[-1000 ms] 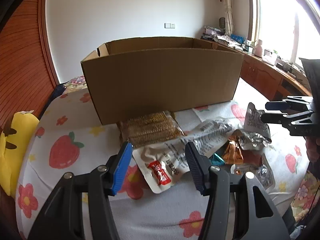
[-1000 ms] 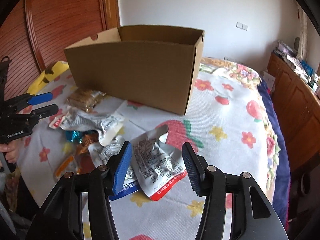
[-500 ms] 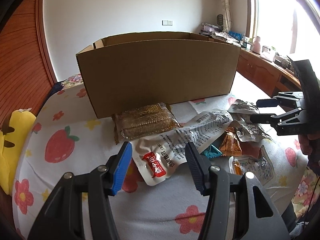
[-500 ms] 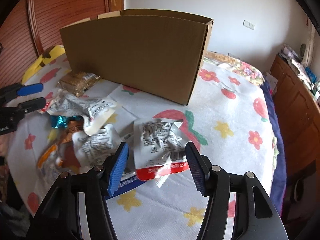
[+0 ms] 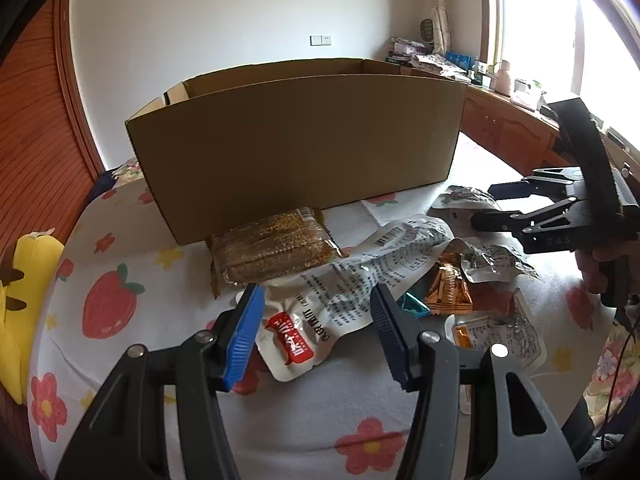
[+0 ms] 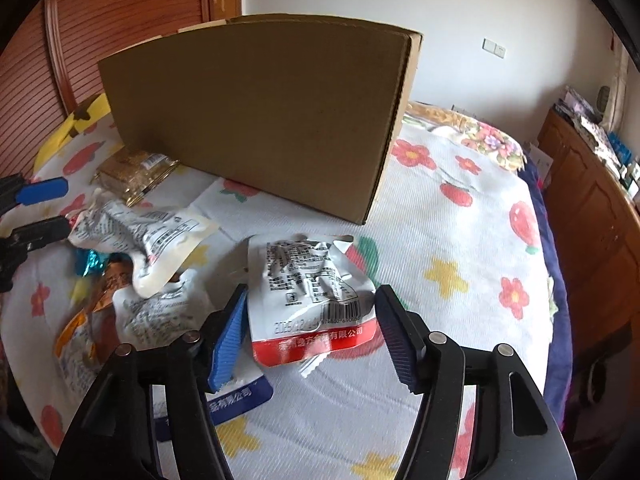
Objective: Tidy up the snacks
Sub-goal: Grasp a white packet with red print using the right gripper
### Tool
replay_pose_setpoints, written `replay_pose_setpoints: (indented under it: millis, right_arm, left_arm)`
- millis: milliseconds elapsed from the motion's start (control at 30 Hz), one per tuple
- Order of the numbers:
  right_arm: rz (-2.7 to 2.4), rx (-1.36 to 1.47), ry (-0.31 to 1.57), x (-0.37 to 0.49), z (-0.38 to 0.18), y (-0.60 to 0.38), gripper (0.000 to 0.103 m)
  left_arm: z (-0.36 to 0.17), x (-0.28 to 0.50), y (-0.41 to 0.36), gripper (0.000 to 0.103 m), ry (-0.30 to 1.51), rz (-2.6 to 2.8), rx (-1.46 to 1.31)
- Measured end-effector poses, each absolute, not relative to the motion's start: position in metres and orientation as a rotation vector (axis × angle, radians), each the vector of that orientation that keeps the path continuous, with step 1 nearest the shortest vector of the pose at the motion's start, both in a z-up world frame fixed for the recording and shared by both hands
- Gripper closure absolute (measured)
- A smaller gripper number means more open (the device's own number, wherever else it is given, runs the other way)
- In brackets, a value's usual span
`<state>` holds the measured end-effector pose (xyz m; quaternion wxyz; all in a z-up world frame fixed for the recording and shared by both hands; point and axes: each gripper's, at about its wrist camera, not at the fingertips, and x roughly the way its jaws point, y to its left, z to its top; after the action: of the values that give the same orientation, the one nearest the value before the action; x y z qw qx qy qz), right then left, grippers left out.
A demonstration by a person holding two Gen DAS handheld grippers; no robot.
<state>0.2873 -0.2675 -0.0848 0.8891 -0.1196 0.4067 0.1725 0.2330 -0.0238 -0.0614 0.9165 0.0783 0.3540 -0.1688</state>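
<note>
1. Right gripper (image 6: 308,334): unclenched, jaws just widened, now straddling red-edged silver pouch (image 6: 310,300) lying flat on bedspread (image 6: 452,240); pads not pressing.
2. Left gripper (image 5: 316,336): unclenched, poised over long white pouch (image 5: 352,284); nothing grasped.
3. Cardboard box (image 6: 256,116) just behind the pile; judged: pickup imminent, packing not yet begun.
</note>
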Motion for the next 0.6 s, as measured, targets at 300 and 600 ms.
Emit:
replay_pose_setpoints:
  millis: [300, 600]
  right_arm:
    - [0.366, -0.138, 0.815, 0.284, -0.08, -0.286, 0.052]
    - [0.378, -0.091, 0.785, 0.267, -0.064, -0.295, 0.1]
  left_arm:
    - [-0.057, 0.237, -0.031, 0.047, 0.733, -0.361, 0.186]
    - [-0.058, 0.244, -0.051, 0.047, 0.737, -0.434, 0.253]
